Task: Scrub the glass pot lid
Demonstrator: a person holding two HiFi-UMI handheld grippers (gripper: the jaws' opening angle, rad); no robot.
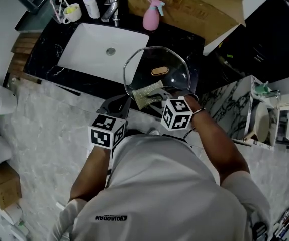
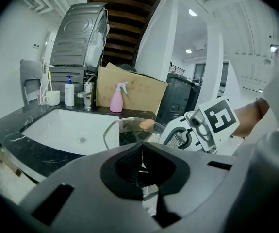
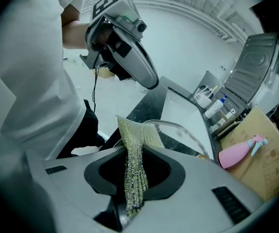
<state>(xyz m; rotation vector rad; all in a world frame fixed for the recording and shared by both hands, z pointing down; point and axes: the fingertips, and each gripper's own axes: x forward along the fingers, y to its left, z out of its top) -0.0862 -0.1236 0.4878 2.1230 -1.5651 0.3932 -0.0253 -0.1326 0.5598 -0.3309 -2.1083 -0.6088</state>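
Note:
The glass pot lid (image 1: 170,59) with a tan knob (image 1: 159,71) hangs tilted over the black counter, just right of the sink. My left gripper (image 1: 125,100) is at the lid's near left rim, its jaws closed together there (image 2: 140,159); the lid (image 2: 124,129) rises just beyond them. My right gripper (image 1: 160,98) is shut on a yellow-green mesh scrub cloth (image 1: 147,93). The cloth (image 3: 134,140) runs up out of the right gripper (image 3: 133,178) and lies against the lid's near edge (image 3: 178,129).
A white sink (image 1: 104,49) is set in the black marble counter (image 1: 49,59). Behind it stand a faucet (image 1: 111,6), a soap bottle (image 1: 90,5), a cup of toothbrushes (image 1: 71,12), a pink spray bottle (image 1: 153,15) and a cardboard box (image 1: 184,6).

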